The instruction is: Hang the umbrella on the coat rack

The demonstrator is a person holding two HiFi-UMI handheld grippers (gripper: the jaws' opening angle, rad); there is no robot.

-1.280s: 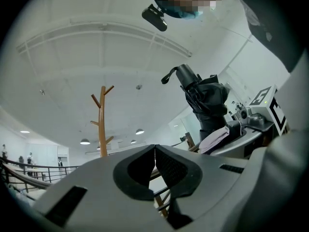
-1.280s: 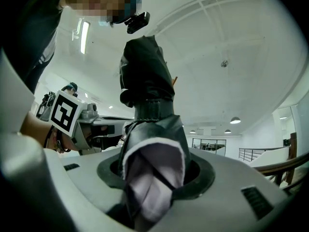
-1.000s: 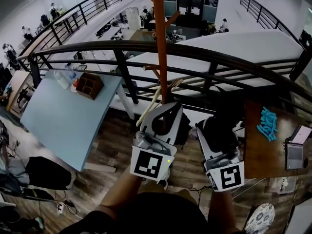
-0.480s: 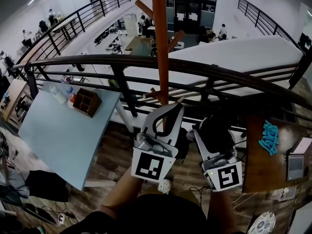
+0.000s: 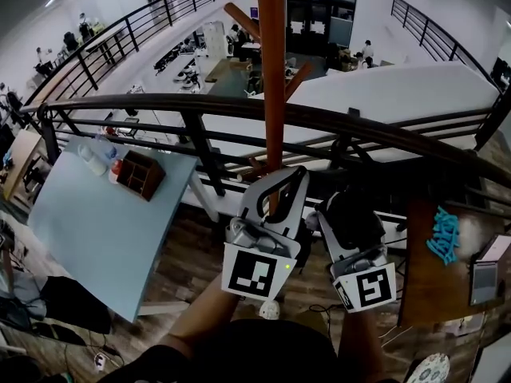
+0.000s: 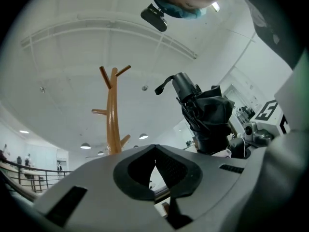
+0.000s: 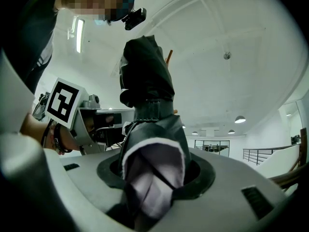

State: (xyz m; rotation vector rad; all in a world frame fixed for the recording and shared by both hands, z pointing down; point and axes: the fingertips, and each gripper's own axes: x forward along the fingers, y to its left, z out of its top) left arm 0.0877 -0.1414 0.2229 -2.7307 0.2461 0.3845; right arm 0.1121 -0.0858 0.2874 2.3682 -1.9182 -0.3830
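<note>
Grip check: right gripper (image 7: 154,175) is clenched on the black folded fabric umbrella (image 7: 145,76), pale lining bunched between its pads, so the load looks secure. It stands upright out of the jaws, long axis running up & away from the hand, w/ the stubby handle and thin black wrist strap (image 6: 163,84) at the far top end. Meanwhile the left gripper (image 6: 155,151) has its 2 tips pressed together on nothing, riding alongside empty.

Now the key bit: the tall orange-brown wooden coat rack (image 5: 272,86) rises dead ahead, a touch left of the umbrella & apart from it. Of the 2 hands, the left is nearer the pole; the umbrella hand sits just right of it. Slanted wooden pegs (image 5: 241,16) branch off high up, w/ 1 more low down near the grippers. My read: the strap end has to travel up & leftward onto a peg, so the hang isn't done yet.

Obstacles: the curved black metal railing (image 5: 200,106) crosses behind the pole, prob. no bother. The light blue rectangular table (image 5: 88,214) w/ a small brown wooden compartment box (image 5: 141,175) is well off left. The empty hand itself could crowd the approach.
</note>
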